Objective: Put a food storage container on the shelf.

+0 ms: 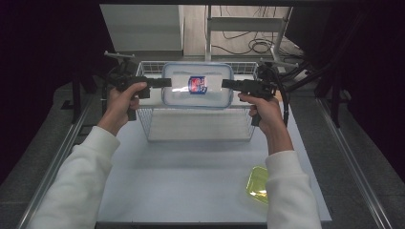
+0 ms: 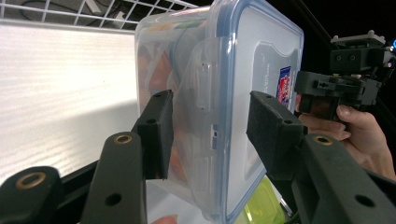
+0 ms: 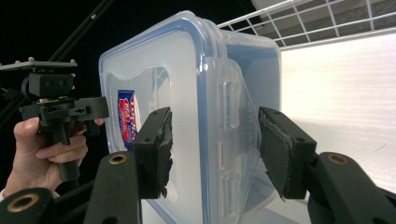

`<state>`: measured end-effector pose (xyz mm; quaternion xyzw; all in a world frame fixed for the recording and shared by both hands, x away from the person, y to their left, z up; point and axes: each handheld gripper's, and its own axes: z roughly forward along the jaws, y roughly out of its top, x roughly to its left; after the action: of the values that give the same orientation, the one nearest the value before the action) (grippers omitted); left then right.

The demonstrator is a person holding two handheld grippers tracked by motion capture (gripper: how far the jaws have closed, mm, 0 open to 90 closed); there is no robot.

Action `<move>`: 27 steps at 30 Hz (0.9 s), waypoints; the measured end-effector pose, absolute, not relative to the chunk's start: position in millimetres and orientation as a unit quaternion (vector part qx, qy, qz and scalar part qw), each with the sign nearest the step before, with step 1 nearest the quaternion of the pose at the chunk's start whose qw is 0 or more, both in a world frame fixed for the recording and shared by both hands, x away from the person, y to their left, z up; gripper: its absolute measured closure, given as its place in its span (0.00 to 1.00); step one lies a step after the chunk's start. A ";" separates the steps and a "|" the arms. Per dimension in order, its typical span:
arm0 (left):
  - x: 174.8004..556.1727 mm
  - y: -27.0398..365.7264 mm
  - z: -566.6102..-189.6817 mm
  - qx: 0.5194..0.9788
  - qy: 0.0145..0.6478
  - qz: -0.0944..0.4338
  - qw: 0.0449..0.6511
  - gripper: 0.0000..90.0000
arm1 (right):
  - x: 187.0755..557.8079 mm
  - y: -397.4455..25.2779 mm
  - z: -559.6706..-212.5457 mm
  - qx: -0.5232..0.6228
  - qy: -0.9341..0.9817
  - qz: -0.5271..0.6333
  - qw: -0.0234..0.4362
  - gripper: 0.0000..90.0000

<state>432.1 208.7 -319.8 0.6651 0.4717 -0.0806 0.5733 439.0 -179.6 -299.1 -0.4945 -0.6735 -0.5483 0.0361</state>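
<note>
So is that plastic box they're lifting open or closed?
Closed. The blue-rimmed lid sits flush on the box, and the side latch lies folded down flat against its wall.

- The container (image 1: 197, 85) is clear, glossy plastic with a smooth lid, a blue seal rim and a printed sticker (image 2: 284, 83); light glares off the lid.
- The wire basket (image 1: 152, 125) is thin white-coated metal mesh.
- The left gripper (image 2: 211, 134) and right gripper (image 3: 214, 149) are matt black plastic with brass-coloured screw rings; their pads (image 3: 274, 154) look rough, frayed at the edges.
- The table (image 1: 172, 181) is matt white, smooth.
- The green lid (image 1: 258, 184) is translucent, shiny plastic.
- The sleeves (image 1: 76, 191) are soft white cloth.
</note>
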 end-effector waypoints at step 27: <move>470.2 210.4 -334.7 0.606 0.531 -0.116 0.581 0.55 | 479.9 -170.4 -309.1 -0.557 -0.628 -0.541 0.053 0.46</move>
<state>470.2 210.4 -334.7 0.6064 0.5307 -0.1164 0.5806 479.9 -170.4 -309.1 -0.5566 -0.6283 -0.5409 0.0532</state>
